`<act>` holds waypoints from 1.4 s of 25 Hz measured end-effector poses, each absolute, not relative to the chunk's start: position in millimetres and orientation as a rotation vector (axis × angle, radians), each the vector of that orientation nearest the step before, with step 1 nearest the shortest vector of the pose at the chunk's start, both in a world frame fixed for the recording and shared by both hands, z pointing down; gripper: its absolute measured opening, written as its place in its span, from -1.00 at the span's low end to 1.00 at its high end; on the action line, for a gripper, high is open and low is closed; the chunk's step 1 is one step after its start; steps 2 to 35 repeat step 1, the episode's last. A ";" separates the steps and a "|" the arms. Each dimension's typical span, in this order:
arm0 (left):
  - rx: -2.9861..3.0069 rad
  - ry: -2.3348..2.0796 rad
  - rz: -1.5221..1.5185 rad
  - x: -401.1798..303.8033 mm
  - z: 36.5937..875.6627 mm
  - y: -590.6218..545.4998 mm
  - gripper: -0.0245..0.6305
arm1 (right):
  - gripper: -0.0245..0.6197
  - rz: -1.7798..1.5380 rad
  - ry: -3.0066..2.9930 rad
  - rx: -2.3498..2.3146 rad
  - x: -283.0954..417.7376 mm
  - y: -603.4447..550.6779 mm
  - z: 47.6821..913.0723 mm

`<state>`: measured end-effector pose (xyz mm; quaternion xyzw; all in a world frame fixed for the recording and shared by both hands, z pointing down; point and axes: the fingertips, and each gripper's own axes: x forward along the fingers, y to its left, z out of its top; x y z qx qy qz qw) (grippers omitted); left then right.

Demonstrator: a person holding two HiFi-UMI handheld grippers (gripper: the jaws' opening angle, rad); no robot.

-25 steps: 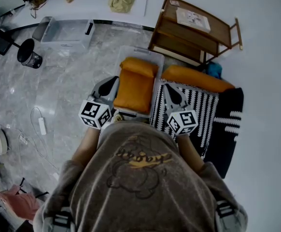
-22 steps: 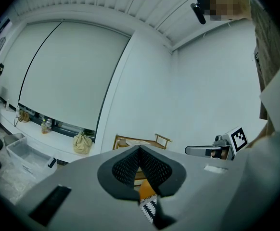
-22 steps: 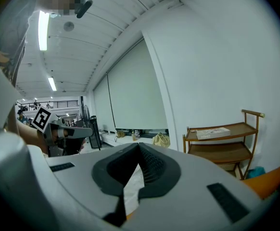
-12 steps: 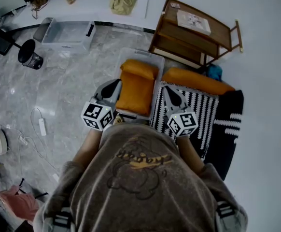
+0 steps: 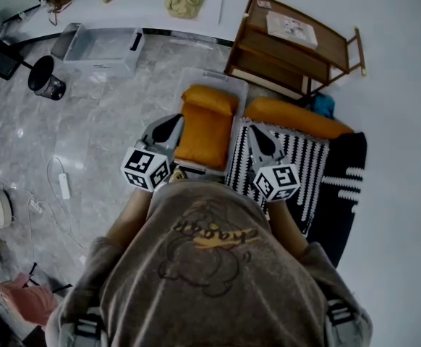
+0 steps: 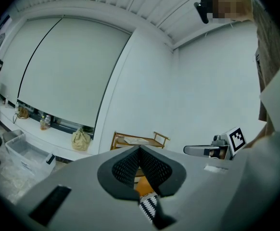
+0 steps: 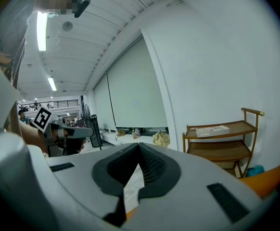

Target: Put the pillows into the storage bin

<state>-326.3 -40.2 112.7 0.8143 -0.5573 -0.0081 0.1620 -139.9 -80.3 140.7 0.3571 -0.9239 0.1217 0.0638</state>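
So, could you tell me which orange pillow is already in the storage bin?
The pillow between the left gripper and right gripper, inside the clear storage bin; the other pillow lies outside, at the striped rug's far edge.

Left claw (image 5: pixel 168 126) closed, right claw (image 5: pixel 257 134) closed, both empty, pointing forward

Your head view bright and evenly lit, soft sheen on the marble floor (image 5: pixel 95 129), strong fisheye bending at its edges, both your gripper views ringed by dark corners, ceiling strip light (image 7: pixel 42 31) glaring in the right one, foreground slightly soft
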 end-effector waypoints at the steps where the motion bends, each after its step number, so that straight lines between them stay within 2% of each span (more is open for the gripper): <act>1: 2.326 -1.586 -0.021 -324.7 113.1 -40.4 -0.91 | -0.91 0.365 -2.789 1.081 -138.0 -80.1 141.3; 35: 2.326 -1.586 -0.021 -324.7 113.1 -40.4 -0.91 | -0.91 0.365 -2.789 1.081 -138.0 -80.1 141.3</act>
